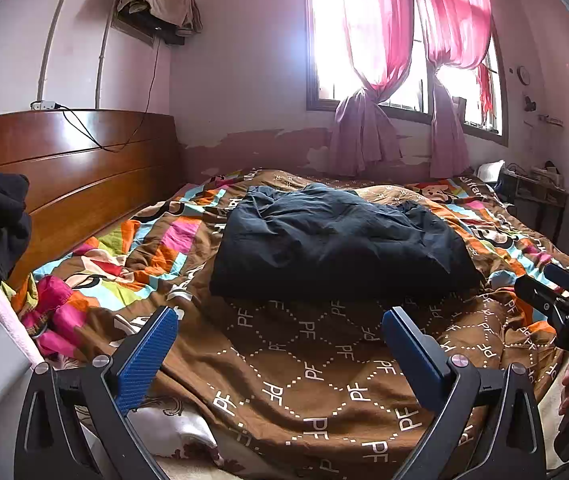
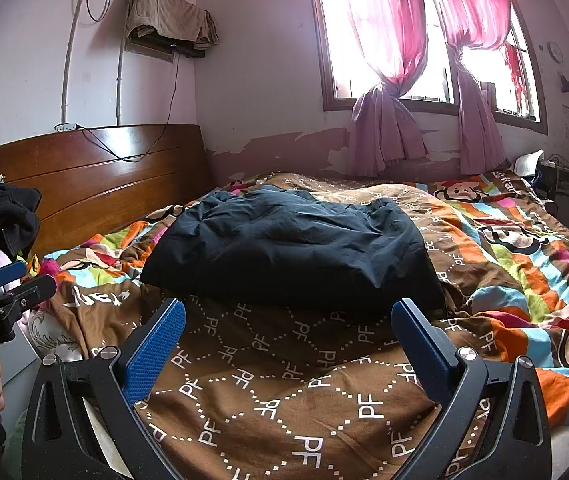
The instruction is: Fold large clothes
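Filling most of both views, our bed's patterned quilt (image 1: 304, 368) runs from the lower edge up to the wooden headboard (image 1: 68, 168) at left and the pink curtains (image 1: 372, 40) at upper right. At frame centre the dark garment (image 1: 336, 240) lies on it, bunched and puffy. We hold the left gripper (image 1: 280, 344) and right gripper (image 2: 290, 340) wide apart and empty, just short of its near hem. We judge the risk is pinching quilt along with cloth, since the hem sits flush on soft, rumpled bedding.
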The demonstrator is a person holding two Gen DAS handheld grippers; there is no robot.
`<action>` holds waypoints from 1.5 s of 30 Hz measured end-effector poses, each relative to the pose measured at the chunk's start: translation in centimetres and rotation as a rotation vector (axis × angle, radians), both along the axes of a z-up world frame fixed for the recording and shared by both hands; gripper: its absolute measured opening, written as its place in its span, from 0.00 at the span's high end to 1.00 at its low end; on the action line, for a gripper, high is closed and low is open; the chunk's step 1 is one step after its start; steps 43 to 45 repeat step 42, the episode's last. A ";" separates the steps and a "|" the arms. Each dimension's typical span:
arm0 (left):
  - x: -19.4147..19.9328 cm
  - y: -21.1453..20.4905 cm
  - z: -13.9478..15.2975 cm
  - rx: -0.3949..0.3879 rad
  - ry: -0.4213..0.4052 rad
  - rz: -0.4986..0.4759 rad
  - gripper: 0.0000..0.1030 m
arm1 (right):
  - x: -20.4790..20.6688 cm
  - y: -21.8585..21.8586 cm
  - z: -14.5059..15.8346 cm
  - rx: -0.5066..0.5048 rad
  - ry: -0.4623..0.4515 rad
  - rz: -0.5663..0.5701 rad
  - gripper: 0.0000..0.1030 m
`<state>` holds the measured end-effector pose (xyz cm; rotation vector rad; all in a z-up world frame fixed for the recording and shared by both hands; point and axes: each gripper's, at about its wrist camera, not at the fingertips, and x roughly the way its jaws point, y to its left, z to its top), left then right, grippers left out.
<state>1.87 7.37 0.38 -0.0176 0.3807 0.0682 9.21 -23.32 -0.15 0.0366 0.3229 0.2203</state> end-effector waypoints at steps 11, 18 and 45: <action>0.0 0.1 0.0 -0.001 0.004 -0.002 0.00 | 0.0 0.0 0.0 0.000 0.001 0.001 0.01; -0.1 0.3 -0.4 0.013 0.009 0.094 0.00 | 0.1 0.0 0.0 0.001 0.006 0.003 0.01; -0.5 -0.6 -0.3 0.049 -0.017 0.082 0.00 | 0.0 -0.1 -0.1 0.006 0.013 0.008 0.01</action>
